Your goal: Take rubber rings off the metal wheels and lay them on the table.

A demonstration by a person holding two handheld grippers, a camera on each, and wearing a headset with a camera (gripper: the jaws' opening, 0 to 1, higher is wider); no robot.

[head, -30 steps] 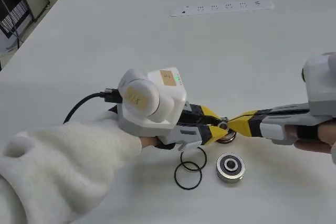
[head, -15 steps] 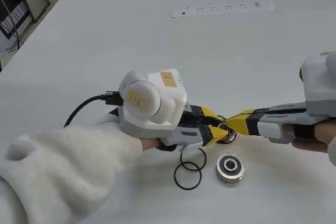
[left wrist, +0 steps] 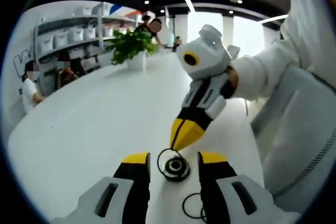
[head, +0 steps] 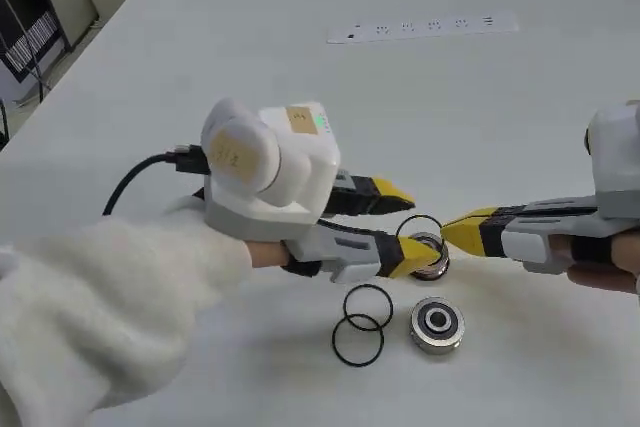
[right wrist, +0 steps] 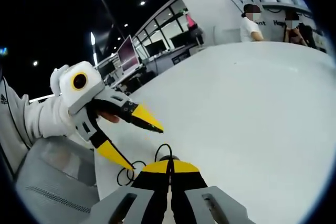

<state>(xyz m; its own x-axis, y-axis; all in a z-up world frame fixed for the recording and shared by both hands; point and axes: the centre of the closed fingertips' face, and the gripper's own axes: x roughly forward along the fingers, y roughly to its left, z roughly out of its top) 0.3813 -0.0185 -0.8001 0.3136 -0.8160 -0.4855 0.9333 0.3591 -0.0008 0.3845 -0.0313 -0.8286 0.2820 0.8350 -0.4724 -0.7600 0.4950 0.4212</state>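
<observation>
In the head view, the left gripper stood with its jaws wide apart, holding nothing, just beside a metal wheel on the table. The right gripper, jaws pressed together, pinched a rubber ring raised above that wheel. Two loose rings and a second wheel lay near. The left gripper view showed the wheel just beyond its spread tips. The right gripper view showed its jaws closed at the ring.
</observation>
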